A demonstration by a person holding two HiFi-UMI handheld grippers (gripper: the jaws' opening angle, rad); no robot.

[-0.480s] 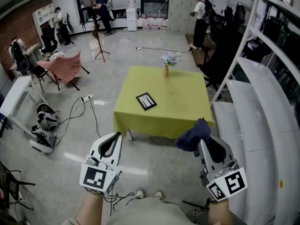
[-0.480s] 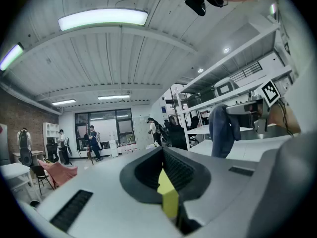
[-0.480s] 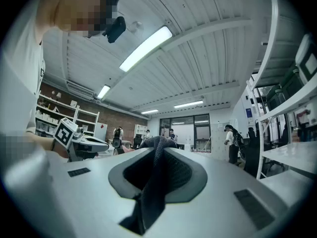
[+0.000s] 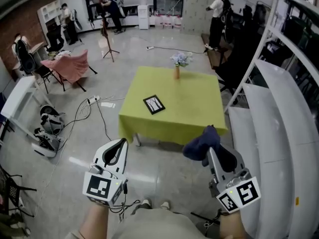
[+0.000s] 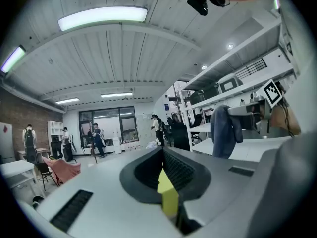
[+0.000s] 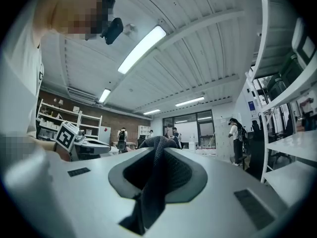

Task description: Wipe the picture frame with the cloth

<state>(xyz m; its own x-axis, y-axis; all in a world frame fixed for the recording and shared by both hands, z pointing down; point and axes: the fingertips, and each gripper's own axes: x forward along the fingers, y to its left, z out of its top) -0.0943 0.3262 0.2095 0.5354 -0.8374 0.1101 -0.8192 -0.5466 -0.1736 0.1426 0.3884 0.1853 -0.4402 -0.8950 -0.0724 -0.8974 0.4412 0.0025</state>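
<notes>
A small black picture frame (image 4: 154,104) lies flat on the yellow-green table (image 4: 194,116), left of its middle. Both grippers are held up short of the table's near edge, well away from the frame. My right gripper (image 4: 209,151) (image 6: 158,148) is shut on a dark blue cloth (image 4: 201,143) (image 6: 151,192), which bunches above the jaws and hangs down between them. My left gripper (image 4: 118,149) (image 5: 163,155) has its jaws together with nothing in them. In the left gripper view the cloth (image 5: 225,130) shows off to the right.
A vase of flowers (image 4: 177,66) stands at the table's far edge. White shelving (image 4: 279,108) runs along the right. Cables (image 4: 84,113) and gear lie on the floor at left, by a pink-draped chair (image 4: 70,66). A tripod (image 4: 105,39) and several people stand at the back.
Both grippers have shifted slightly left and the table has slid a little in view. The right gripper's hold on the cloth is unchanged.
</notes>
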